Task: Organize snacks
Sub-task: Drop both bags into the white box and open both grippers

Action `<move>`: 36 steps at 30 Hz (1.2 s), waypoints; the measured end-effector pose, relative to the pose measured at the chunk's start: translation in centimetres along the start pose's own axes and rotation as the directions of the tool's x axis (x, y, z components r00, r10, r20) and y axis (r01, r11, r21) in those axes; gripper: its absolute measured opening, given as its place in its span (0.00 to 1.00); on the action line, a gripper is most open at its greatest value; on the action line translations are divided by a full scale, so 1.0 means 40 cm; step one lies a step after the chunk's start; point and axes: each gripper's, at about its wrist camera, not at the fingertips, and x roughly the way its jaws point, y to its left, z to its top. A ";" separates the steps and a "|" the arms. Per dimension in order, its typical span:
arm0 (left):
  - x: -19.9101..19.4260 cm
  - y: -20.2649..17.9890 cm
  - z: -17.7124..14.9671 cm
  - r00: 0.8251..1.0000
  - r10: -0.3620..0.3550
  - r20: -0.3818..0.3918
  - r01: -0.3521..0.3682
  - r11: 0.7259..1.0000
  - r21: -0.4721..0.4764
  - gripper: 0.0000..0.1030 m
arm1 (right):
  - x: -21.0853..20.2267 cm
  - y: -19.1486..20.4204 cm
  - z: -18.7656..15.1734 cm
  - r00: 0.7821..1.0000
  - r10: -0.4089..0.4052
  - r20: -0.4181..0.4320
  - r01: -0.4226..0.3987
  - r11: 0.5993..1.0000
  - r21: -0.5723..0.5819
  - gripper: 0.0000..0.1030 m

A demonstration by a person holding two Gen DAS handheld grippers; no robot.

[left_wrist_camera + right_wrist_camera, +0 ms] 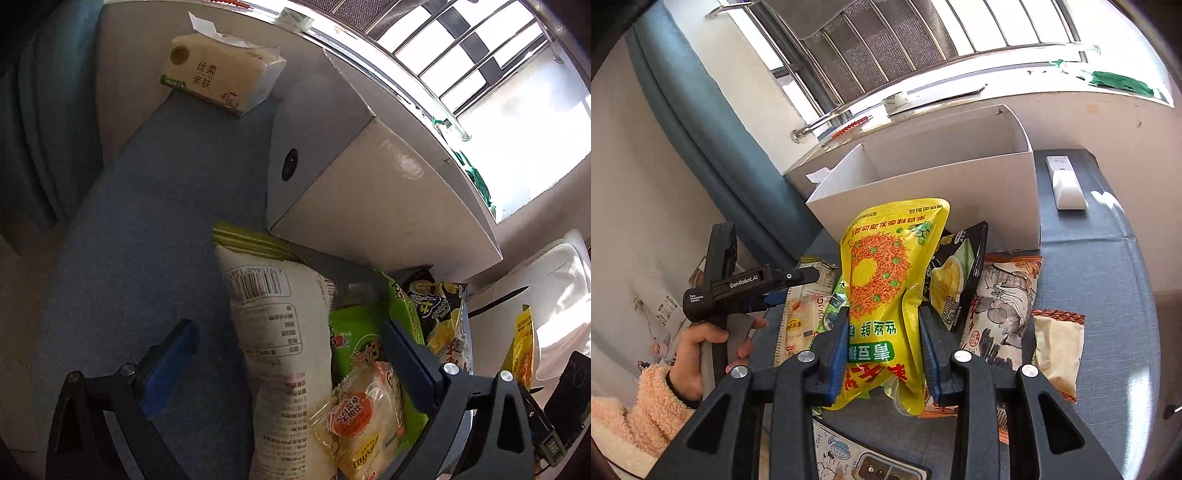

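Observation:
My right gripper [882, 332] is shut on a yellow pea-snack bag [886, 273] and holds it upright above the snack pile, in front of the open white box [923, 184]. My left gripper [291, 339] is open over the pile, its fingers either side of a white bag with a barcode [277, 332]. Beside that bag lie a green bag [354, 332], a small yellow cake pack [354, 417] and a black chip bag [439, 310]. The left gripper also shows in the right wrist view [775, 291], held by a hand.
A tissue pack [218, 77] lies on the blue cushion [147, 221] behind the box. A white remote [1065, 182] lies right of the box. A black chip bag [956, 273], an illustrated white bag [1001, 310] and a small beige pack [1056, 350] lie on the cushion. The window sill runs behind.

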 end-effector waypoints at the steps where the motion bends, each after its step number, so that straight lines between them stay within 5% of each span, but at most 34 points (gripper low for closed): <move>1: 0.014 0.000 0.004 1.000 0.016 -0.002 -0.016 1.000 0.006 0.78 | -0.007 -0.003 -0.006 1.000 0.003 -0.002 -0.003 1.000 0.006 0.36; 2: 0.011 -0.006 0.005 0.999 0.026 0.029 -0.027 0.999 0.032 0.64 | -0.011 -0.005 -0.011 1.000 0.002 -0.003 -0.002 1.000 0.010 0.36; 3: 0.018 -0.008 0.009 1.000 0.010 0.010 -0.010 0.999 0.044 0.39 | -0.011 -0.006 -0.015 1.000 0.001 -0.007 -0.001 1.000 0.015 0.36; 9: -0.067 -0.031 0.010 0.985 0.034 0.168 -0.057 0.990 0.130 0.33 | -0.015 -0.020 -0.029 1.000 0.006 -0.008 -0.005 0.999 0.040 0.36; 15: -0.199 -0.075 0.041 0.938 0.056 0.341 -0.137 0.966 0.219 0.33 | 0.021 0.002 0.012 1.000 0.021 0.014 -0.021 0.999 0.041 0.36; 21: -0.307 -0.138 0.160 0.906 -0.080 0.415 -0.031 0.967 0.255 0.33 | 0.032 0.023 0.138 0.996 0.032 0.081 -0.034 0.999 0.016 0.36; 26: -0.307 -0.246 0.301 0.886 -0.184 0.426 0.052 0.951 0.304 0.33 | 0.067 0.027 0.301 0.992 -0.027 0.127 0.025 0.999 0.021 0.36; 29: -0.272 -0.327 0.384 0.881 -0.186 0.435 0.028 0.938 0.345 0.33 | 0.111 0.022 0.383 0.991 -0.044 0.123 0.039 0.998 0.045 0.36; 34: -0.139 -0.401 0.482 0.917 -0.147 0.371 -0.004 0.926 0.378 0.34 | 0.196 -0.004 0.462 0.989 -0.113 0.093 0.106 0.992 0.075 0.36; 36: -0.085 -0.408 0.500 0.933 -0.074 0.353 -0.063 0.931 0.360 0.39 | 0.222 -0.022 0.478 0.991 -0.117 0.070 0.110 0.989 0.099 0.42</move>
